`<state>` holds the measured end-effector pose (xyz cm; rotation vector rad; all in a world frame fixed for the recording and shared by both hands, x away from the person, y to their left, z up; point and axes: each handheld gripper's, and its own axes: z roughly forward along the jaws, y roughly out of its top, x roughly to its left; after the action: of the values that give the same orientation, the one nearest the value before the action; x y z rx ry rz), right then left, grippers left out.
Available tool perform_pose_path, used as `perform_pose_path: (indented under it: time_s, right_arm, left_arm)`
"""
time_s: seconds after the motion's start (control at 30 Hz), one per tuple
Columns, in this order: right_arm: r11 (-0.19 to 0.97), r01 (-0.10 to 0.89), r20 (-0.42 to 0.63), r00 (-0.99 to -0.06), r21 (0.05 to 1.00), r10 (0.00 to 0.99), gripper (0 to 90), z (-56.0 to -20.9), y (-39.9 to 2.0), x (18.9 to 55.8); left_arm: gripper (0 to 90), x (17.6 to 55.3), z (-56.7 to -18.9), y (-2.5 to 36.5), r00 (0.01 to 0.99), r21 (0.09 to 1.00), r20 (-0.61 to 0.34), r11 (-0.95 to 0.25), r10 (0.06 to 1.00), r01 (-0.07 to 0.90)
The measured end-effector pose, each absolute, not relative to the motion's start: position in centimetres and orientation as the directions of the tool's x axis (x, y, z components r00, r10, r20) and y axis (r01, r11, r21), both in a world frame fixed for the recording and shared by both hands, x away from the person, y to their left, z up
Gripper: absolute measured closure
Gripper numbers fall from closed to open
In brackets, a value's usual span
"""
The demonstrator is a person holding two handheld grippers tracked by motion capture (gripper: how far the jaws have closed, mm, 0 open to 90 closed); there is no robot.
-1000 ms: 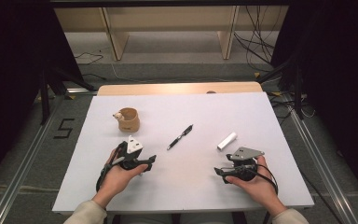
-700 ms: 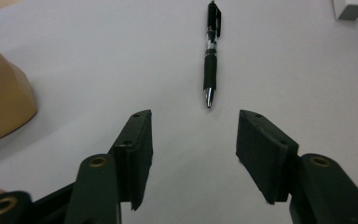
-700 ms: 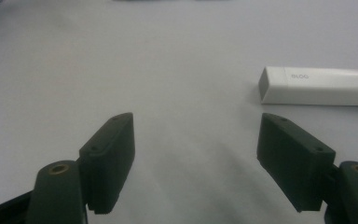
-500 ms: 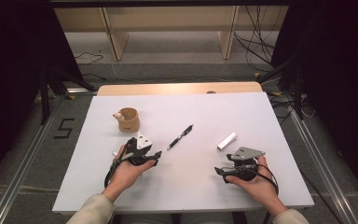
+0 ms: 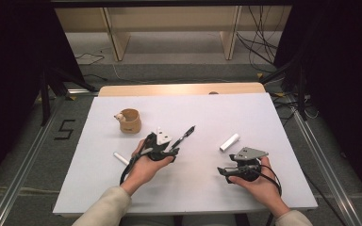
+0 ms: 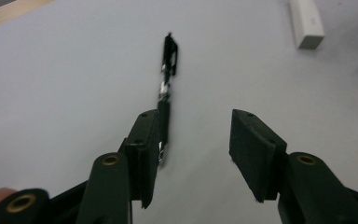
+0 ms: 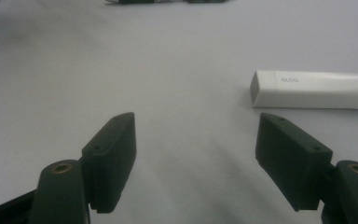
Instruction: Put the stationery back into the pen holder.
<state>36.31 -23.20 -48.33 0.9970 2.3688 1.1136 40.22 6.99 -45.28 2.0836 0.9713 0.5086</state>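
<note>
1. the left gripper (image 6: 193, 140) has its two black jaws partly apart, having just been closing a little. the near end of the black pen (image 6: 168, 60) lies on the table between them, right against the inner face of the left-hand jaw as the left gripper view shows it. a clear gap separates the pen from the other jaw, so the pads do not clamp it and nothing is gripped.

2. the pen points straight away from that gripper along the white table cover (image 6: 51, 93), its clip end farthest out.

3. in the high view the left gripper (image 5: 172, 149) sits on the near end of the pen (image 5: 187, 132), which runs slantwise up and to the right near the middle of the cover.

4. the right gripper (image 7: 196, 154) has its jaws wide apart, with bare cover between them and nothing in its hold. in the high view the right gripper (image 5: 226, 172) rests low in the hand, well to the right of the pen and nearer the person.

5. a white stick-shaped tube (image 5: 229, 141) lies to the right of the pen, between it and the right gripper. in the right gripper view the tube (image 7: 314, 89) lies just beyond the right-hand jaw.

6. a tan cup with a small animal figure (image 5: 129, 120) stands upright to the left of the pen, a little farther back.

7. a short white stick (image 5: 121, 158) lies left of the pen, beside the left hand (image 5: 146, 167).
</note>
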Motion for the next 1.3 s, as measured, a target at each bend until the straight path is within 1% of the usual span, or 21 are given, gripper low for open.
perform_pose_path:
  time_s: [0.17, 0.27, 0.37, 0.63, 0.87, 1.3]
  right_arm:
    - [0.443, 0.457, -0.006, -0.691, 0.771, 0.723, 29.6, -48.3, -23.5, 36.3]
    - [0.432, 0.468, -0.004, -0.674, 0.771, 0.739, 29.5, -48.2, -24.2, 36.2]
    - [0.428, 0.472, -0.012, -0.661, 0.771, 0.751, 29.4, -48.1, -24.7, 36.3]
    - [0.406, 0.477, -0.017, -0.631, 0.78, 0.775, 29.3, -47.9, -25.8, 36.1]
    - [0.394, 0.489, -0.015, -0.613, 0.778, 0.79, 29.3, -47.8, -26.5, 36.0]
    - [0.393, 0.49, -0.015, -0.611, 0.778, 0.791, 29.3, -47.9, -26.6, 35.9]
  left_arm:
    - [50.6, 40.8, -45.5, 3.7, 0.671, 0.794, 0.017, -0.418, 0.741, 0.442]
    - [46.8, 41.1, -45.9, 1.7, 0.689, 0.797, 0.031, -0.434, 0.724, 0.42]
    - [45.6, 41.5, -46.3, -0.3, 0.705, 0.802, 0.037, -0.442, 0.708, 0.402]
    - [45.1, 42.4, -47.4, -4.9, 0.738, 0.802, 0.026, -0.455, 0.675, 0.388]
    - [46.0, 43.6, -47.4, -7.3, 0.753, 0.807, 0.019, -0.454, 0.658, 0.377]
    - [49.9, 44.9, -48.5, -9.5, 0.76, 0.787, 0.014, -0.477, 0.65, 0.393]
